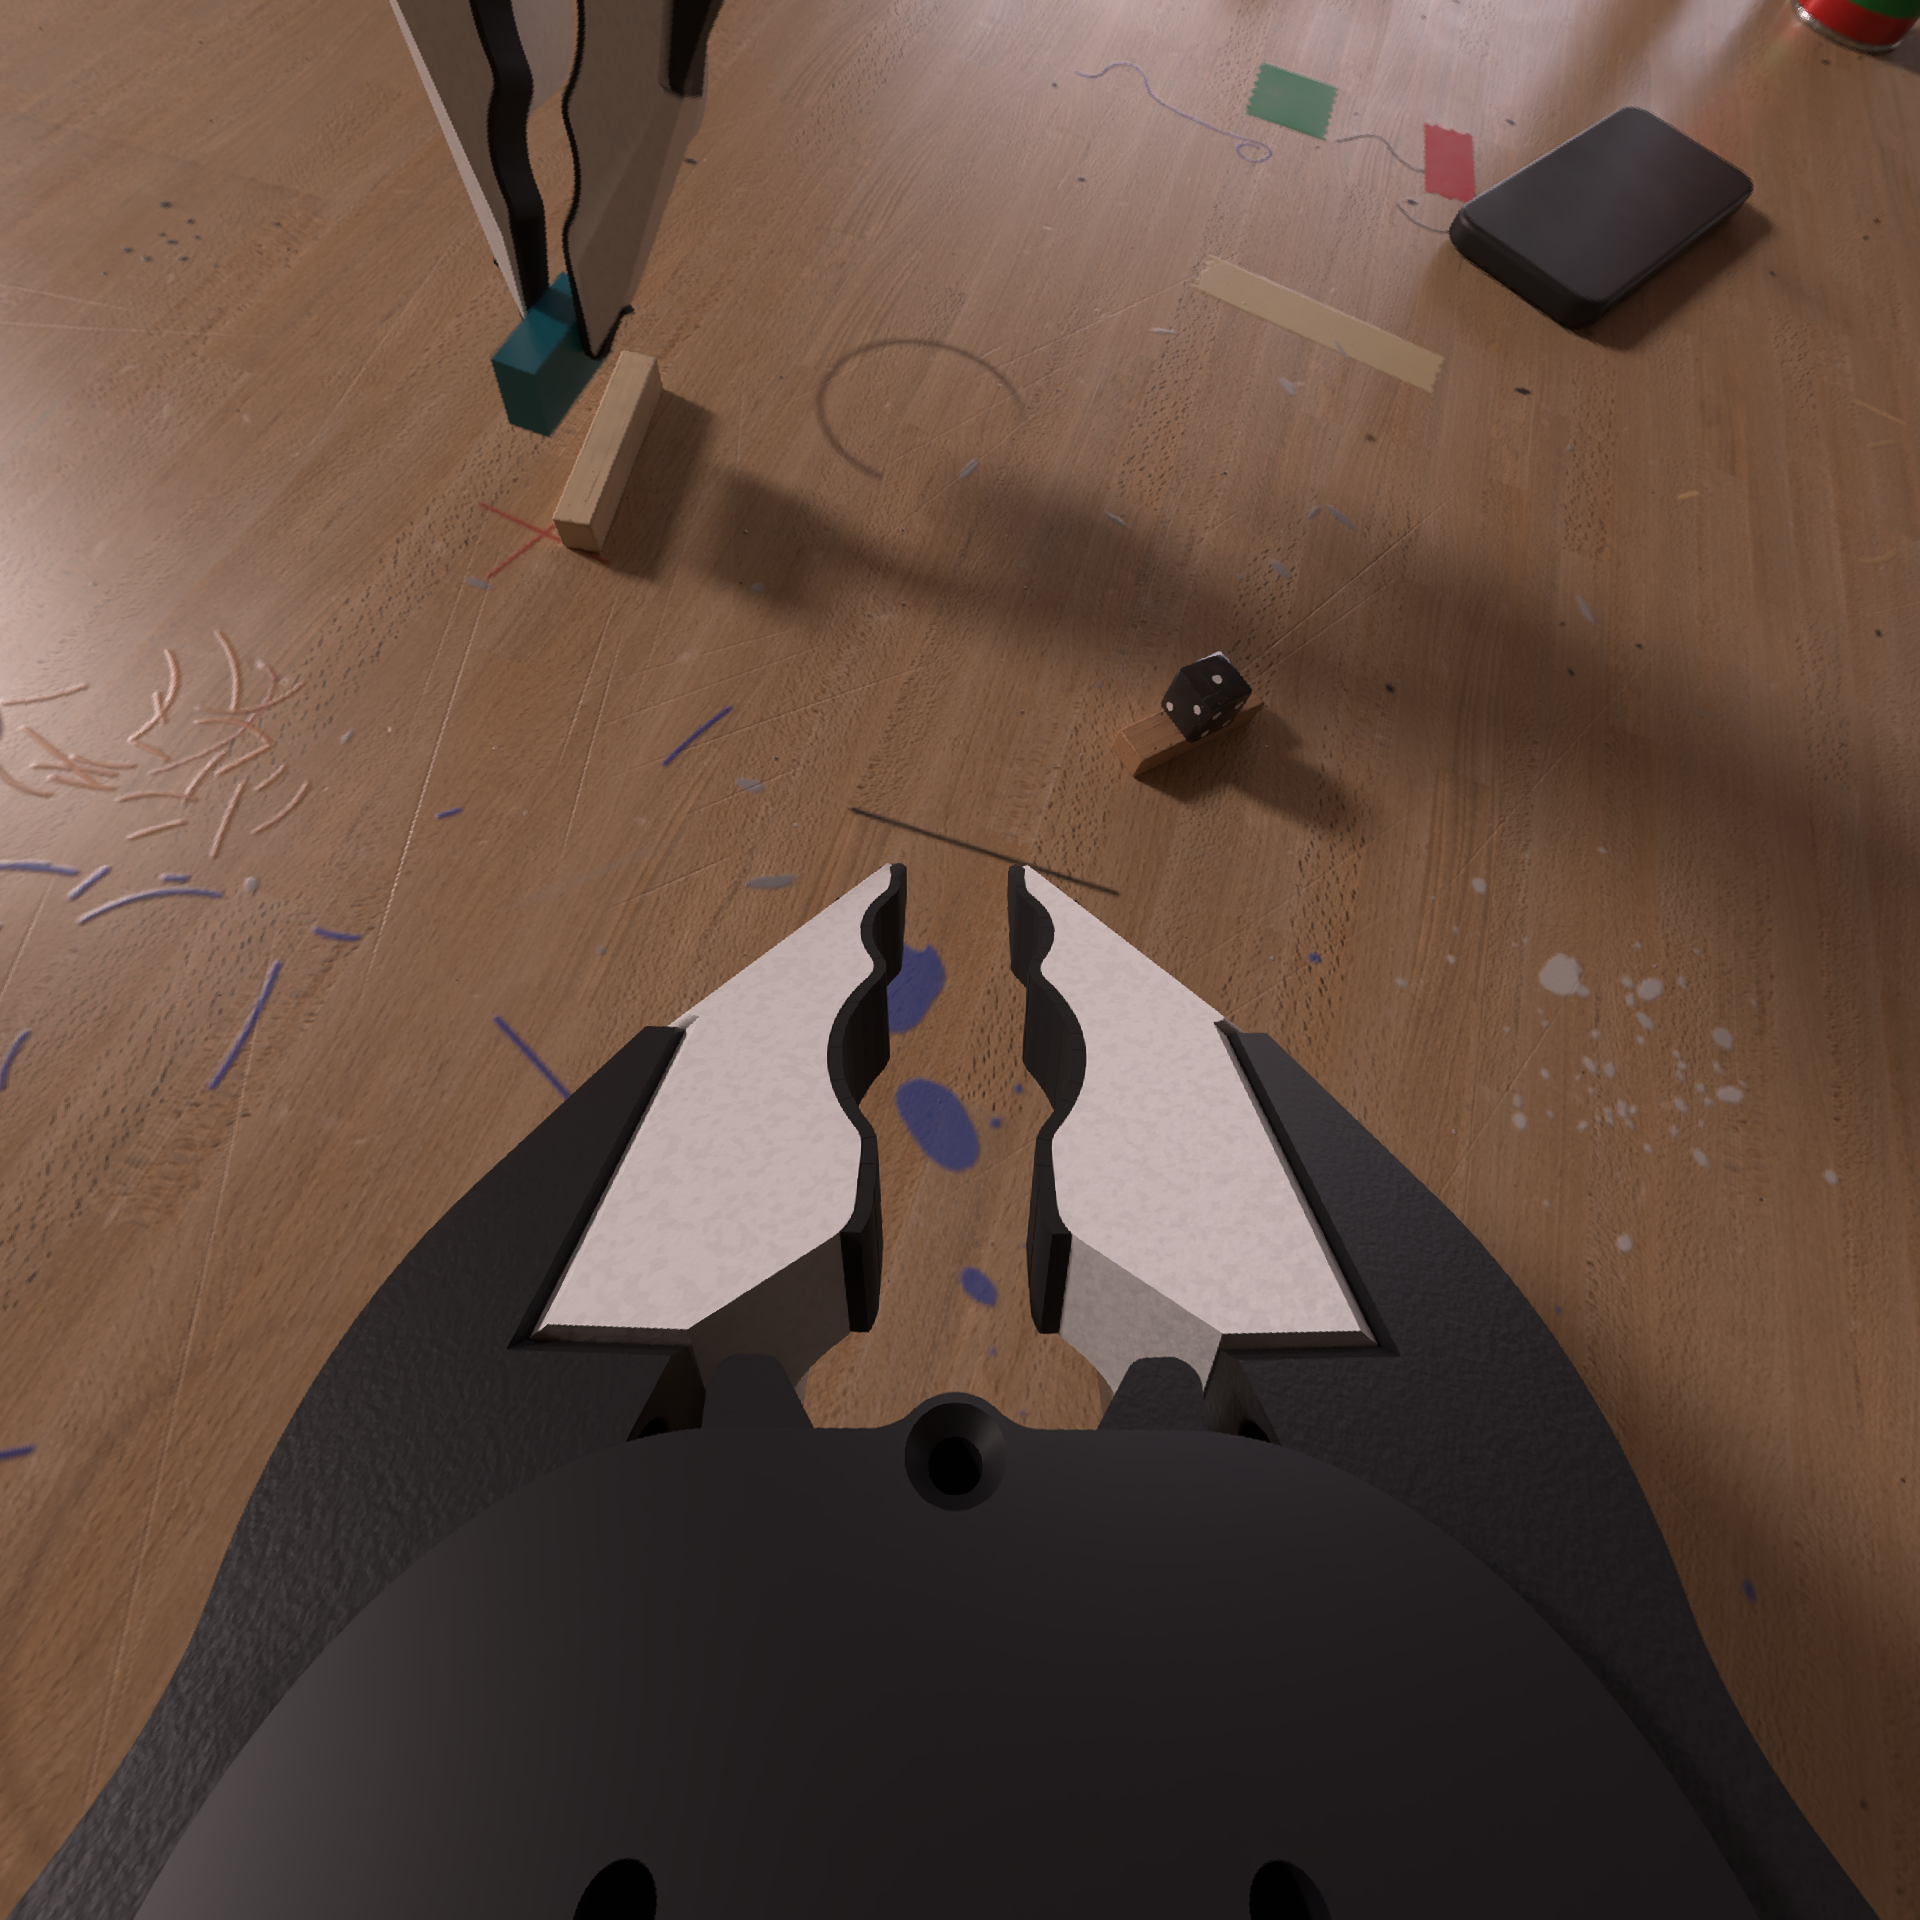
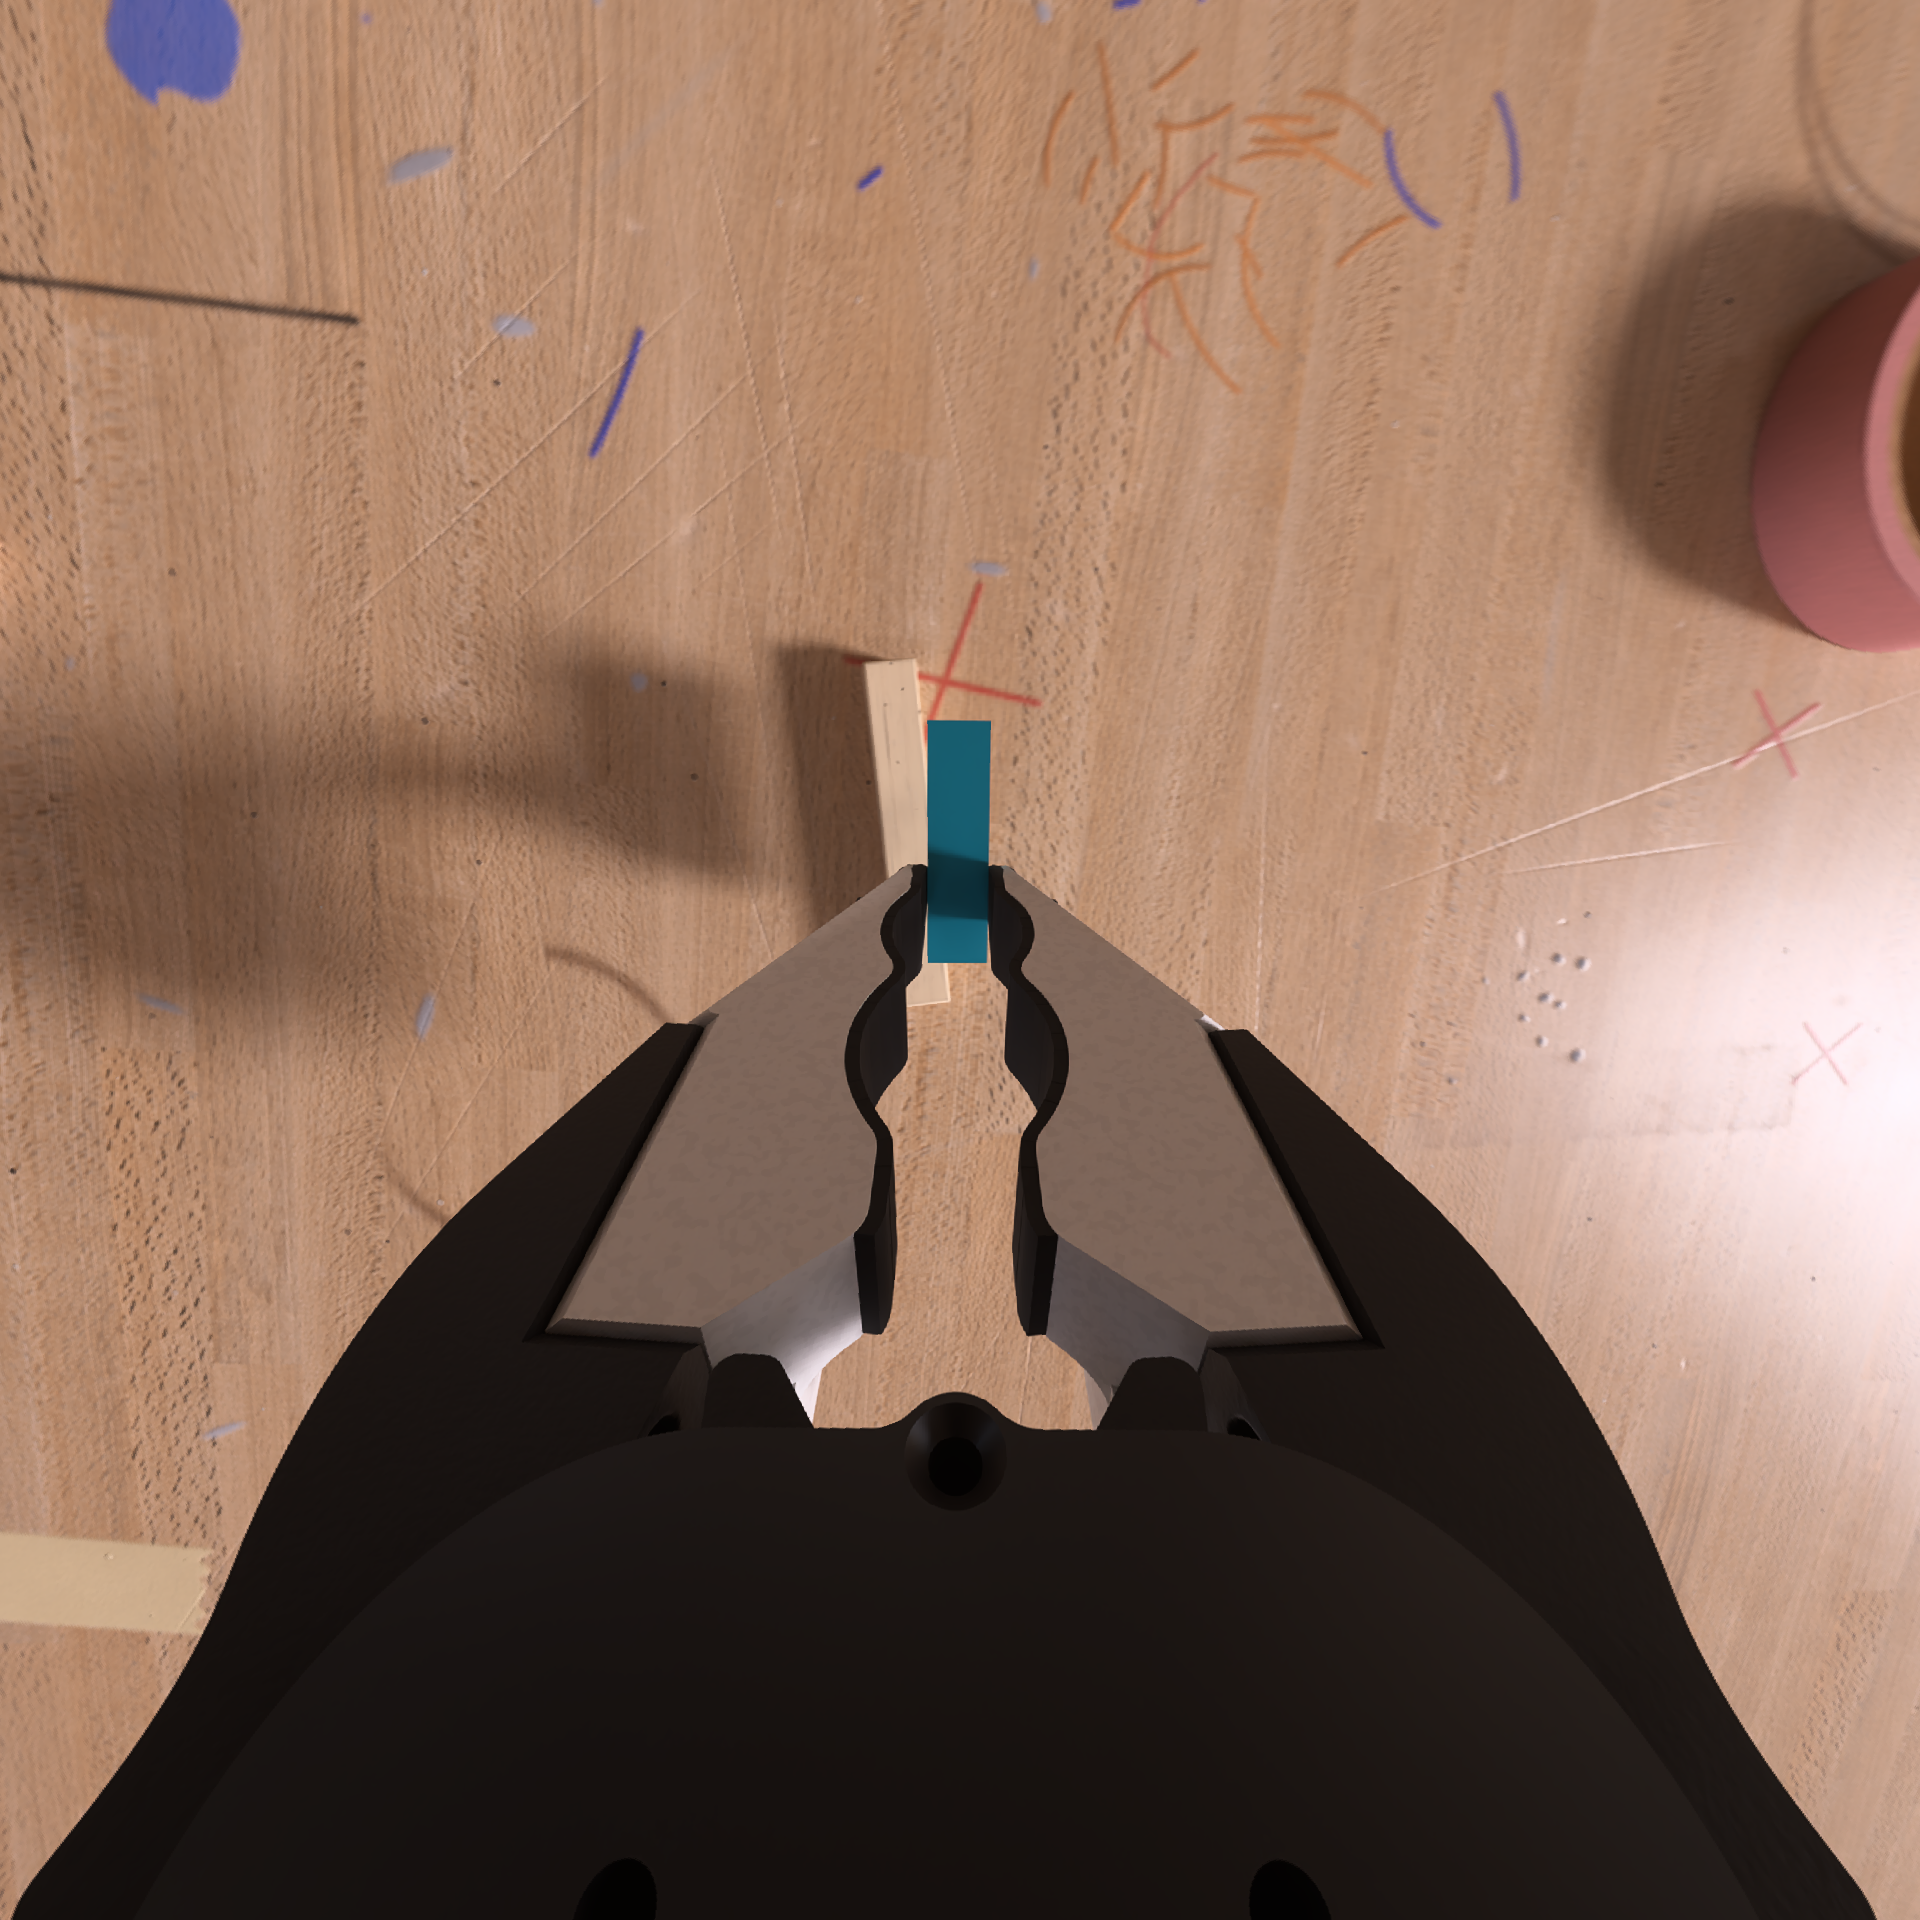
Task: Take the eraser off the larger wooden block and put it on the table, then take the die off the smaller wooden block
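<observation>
My right gripper (image 2: 957, 883) is shut on the teal eraser (image 2: 957, 831). It holds the eraser beside the larger wooden block (image 2: 896, 769). In the left wrist view the right gripper (image 1: 566, 312) comes down from above with the eraser (image 1: 535, 369) at its tips, left of the larger wooden block (image 1: 608, 452); the eraser's lower end is at or just above the table. The black die (image 1: 1205, 698) sits on the smaller wooden block (image 1: 1179, 740), ahead and to the right of my left gripper (image 1: 956, 883), which is open and empty.
A black phone-like slab (image 1: 1605, 213) lies far right on the wooden table (image 1: 1039, 623), with tape strips (image 1: 1320, 322) and a red-green can (image 1: 1860, 21) near it. A pink roll (image 2: 1839, 478) stands at the right in the right wrist view.
</observation>
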`<action>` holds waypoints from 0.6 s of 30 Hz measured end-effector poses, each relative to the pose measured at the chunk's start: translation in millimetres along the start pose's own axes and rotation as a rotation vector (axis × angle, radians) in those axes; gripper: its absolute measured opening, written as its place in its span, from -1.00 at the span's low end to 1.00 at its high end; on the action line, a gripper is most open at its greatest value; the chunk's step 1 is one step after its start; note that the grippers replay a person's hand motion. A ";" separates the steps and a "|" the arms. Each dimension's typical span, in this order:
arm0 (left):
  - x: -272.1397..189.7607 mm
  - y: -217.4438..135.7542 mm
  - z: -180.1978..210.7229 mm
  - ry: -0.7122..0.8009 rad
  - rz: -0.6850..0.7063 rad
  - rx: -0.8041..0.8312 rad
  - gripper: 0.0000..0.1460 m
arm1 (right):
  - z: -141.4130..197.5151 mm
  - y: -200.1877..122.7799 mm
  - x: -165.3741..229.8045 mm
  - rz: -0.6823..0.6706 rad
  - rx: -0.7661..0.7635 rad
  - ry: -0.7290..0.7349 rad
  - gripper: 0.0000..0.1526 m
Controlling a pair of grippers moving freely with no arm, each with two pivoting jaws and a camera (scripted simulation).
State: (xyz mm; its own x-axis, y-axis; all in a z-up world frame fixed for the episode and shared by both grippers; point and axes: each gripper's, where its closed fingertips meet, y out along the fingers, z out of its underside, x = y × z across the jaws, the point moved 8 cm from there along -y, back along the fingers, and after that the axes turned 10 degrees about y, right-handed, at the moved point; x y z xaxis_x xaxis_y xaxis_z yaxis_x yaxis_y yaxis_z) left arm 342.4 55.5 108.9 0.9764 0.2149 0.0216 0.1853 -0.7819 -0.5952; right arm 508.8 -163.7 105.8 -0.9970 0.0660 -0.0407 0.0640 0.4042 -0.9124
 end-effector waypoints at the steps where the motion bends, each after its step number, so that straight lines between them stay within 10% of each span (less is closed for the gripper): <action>1: -0.2 0.1 -0.1 0.002 -0.001 0.001 -0.74 | 0.0 2.3 1.9 -0.004 0.012 -0.009 -0.85; 18: -0.8 -3.1 -2.1 0.005 -0.006 -0.008 -0.74 | -1.7 15.0 6.7 -0.020 0.053 0.002 -0.86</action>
State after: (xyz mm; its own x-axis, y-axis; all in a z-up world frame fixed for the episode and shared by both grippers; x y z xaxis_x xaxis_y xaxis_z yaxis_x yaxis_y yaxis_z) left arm 341.2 56.5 112.4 0.9757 0.2172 0.0293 0.1925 -0.7854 -0.5883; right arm 503.1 -155.6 92.5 -0.9980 0.0601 -0.0215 0.0416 0.3565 -0.9334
